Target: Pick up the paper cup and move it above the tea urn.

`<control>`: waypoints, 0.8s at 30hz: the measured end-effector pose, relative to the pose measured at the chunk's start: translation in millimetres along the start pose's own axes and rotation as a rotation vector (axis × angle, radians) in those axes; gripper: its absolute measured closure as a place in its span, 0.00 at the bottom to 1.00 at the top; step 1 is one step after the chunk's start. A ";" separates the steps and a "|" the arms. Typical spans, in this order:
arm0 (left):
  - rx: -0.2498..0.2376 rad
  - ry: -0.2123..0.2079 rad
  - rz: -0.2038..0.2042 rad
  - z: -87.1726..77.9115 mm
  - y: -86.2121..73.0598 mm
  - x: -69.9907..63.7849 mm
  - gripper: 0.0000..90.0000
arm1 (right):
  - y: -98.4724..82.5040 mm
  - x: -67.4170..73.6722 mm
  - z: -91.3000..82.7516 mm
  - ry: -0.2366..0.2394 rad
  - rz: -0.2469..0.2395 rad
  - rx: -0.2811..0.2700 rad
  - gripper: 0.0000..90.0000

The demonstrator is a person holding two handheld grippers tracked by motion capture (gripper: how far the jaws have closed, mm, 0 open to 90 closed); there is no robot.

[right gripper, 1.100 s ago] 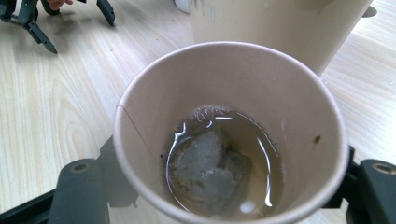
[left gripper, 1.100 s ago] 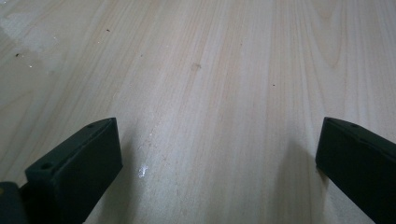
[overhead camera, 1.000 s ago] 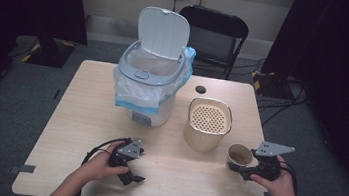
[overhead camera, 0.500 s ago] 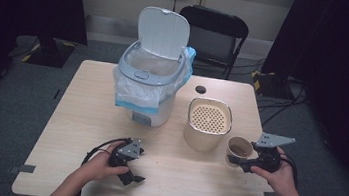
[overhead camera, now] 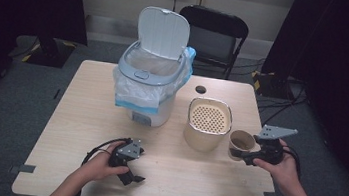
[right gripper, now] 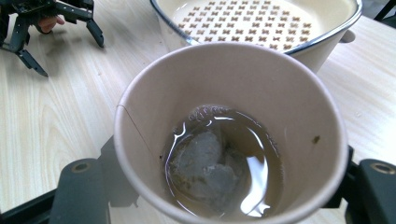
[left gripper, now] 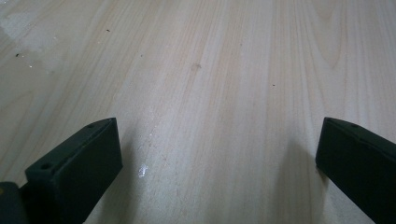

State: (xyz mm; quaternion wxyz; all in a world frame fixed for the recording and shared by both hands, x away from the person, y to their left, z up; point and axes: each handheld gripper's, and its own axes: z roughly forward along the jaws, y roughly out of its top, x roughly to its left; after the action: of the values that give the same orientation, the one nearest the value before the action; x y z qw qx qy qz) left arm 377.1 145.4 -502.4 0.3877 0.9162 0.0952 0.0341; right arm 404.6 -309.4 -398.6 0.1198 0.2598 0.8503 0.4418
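A tan paper cup (overhead camera: 242, 140) holds brown liquid and a soaked tea bag (right gripper: 205, 163). My right gripper (overhead camera: 240, 154) is shut on the cup's sides and holds it upright, slightly off the table, just right of the cream pot (overhead camera: 207, 127). In the right gripper view the cup (right gripper: 243, 88) sits between the two black jaws of the right gripper (right gripper: 229, 186). The pot's perforated strainer insert (right gripper: 266, 23) lies right behind it. My left gripper (overhead camera: 137, 166) rests on the table near the front edge, open, with bare wood between its jaws in the left gripper view (left gripper: 219, 154).
A white bin (overhead camera: 151, 82) with its lid up and a plastic liner stands at the table's back middle. A small black round thing (overhead camera: 200, 89) lies behind the pot. A black chair (overhead camera: 213, 32) stands beyond the light wooden table (overhead camera: 84, 117).
The right gripper has lifted the cup a little and drawn it closer to the pot. The left gripper has stayed where it was.
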 end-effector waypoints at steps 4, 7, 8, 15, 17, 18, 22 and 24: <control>0.000 0.000 0.000 0.0 0.0 0.0 0.00 | 6.3 -4.0 -3.7 -0.009 -0.002 0.002 0.31; 0.000 0.000 0.000 0.0 0.0 0.0 0.00 | 11.5 -7.4 -6.4 -0.014 -0.008 0.011 0.31; 0.000 0.000 0.000 0.0 0.0 0.0 0.00 | 14.2 -10.4 -8.2 -0.014 0.000 0.006 0.31; 0.000 0.000 -0.001 0.0 0.0 -0.1 0.00 | 22.8 -22.5 -12.8 -0.038 0.010 0.009 0.31; 0.000 0.000 0.000 0.0 0.0 0.0 0.00 | 25.6 -26.1 -13.9 -0.043 0.010 0.004 0.31; 0.000 0.000 0.000 0.0 0.0 0.0 0.00 | 27.4 -27.9 -14.4 -0.049 0.011 0.004 0.31; 0.000 0.000 -0.001 0.0 0.0 0.0 0.00 | 34.1 -38.4 -13.2 -0.064 0.001 0.004 0.31; 0.001 0.000 0.000 0.0 0.0 0.0 0.00 | 36.0 -43.1 -11.7 -0.071 0.001 0.005 0.31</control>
State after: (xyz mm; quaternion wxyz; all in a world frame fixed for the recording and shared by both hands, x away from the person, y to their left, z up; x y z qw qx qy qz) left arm 377.1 145.4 -502.4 0.3875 0.9163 0.0952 0.0342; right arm 447.7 -324.0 -363.6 0.1493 0.2761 0.8465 0.4300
